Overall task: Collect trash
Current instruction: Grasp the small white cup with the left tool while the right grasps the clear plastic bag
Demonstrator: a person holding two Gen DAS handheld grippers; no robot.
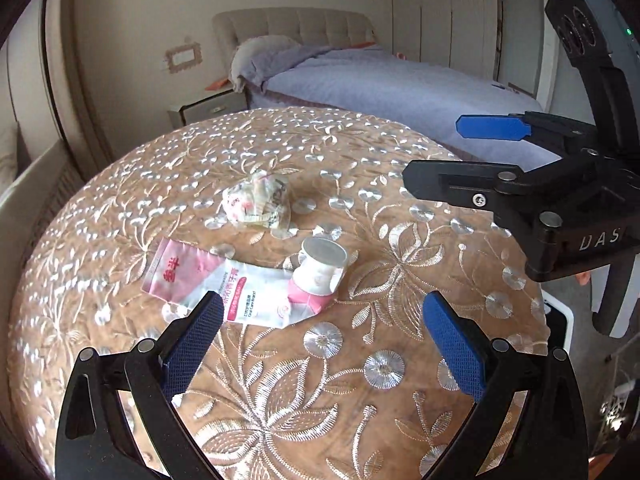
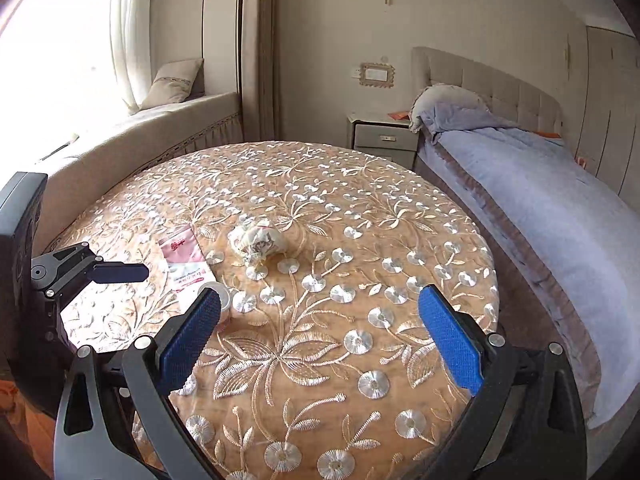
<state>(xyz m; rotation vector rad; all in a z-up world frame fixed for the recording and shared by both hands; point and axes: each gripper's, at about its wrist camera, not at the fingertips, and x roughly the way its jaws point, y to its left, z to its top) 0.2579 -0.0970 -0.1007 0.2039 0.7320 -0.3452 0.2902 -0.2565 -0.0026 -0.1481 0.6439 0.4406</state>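
Both sets of fingers spread apart, holding nothing. Left gripper hovers over the near side of the round embroidered surface, toothpaste tube lying flat right ahead of its fingers, cap end toward the right. Crumpled wrapper sits just beyond the tube, near the surface's middle, apart from it. Right gripper hovers right of the tube, wrapper ahead of it. Bed beside the surface, nightstand behind
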